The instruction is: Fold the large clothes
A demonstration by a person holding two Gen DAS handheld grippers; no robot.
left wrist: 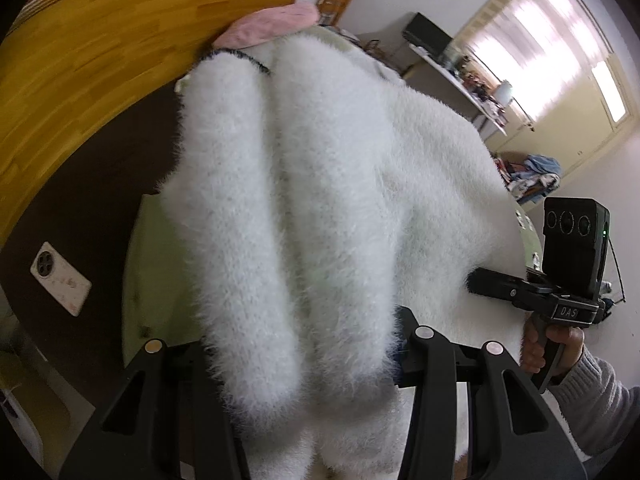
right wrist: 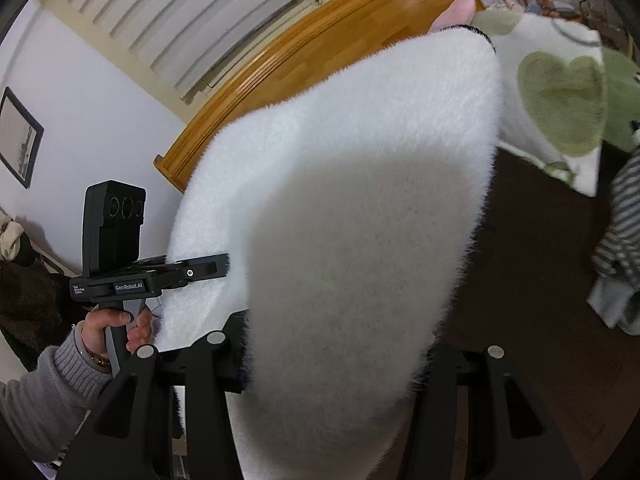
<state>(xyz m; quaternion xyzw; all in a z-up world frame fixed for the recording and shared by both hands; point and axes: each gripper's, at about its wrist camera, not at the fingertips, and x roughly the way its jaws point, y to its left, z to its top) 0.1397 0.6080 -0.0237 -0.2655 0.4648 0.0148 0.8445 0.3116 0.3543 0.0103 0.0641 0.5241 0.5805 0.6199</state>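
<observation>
A large fluffy white garment (left wrist: 328, 184) with a dark-trimmed edge hangs lifted between both grippers, in thick folds over the bed. My left gripper (left wrist: 304, 364) is shut on its near edge, fingertips buried in the fleece. In the right wrist view the same garment (right wrist: 360, 208) fills the middle, and my right gripper (right wrist: 336, 360) is shut on it, jaws hidden by the pile. The right gripper (left wrist: 496, 280) shows in the left wrist view biting the garment's right edge. The left gripper (right wrist: 216, 268) shows in the right wrist view biting the left edge.
A wooden headboard (left wrist: 92, 40) curves behind. A pink pillow (left wrist: 268, 26) lies by it. A white blanket with green hearts (right wrist: 560, 96) and a striped garment (right wrist: 620, 240) lie on the dark bed (right wrist: 532, 264). A phone (left wrist: 60, 278) lies at left.
</observation>
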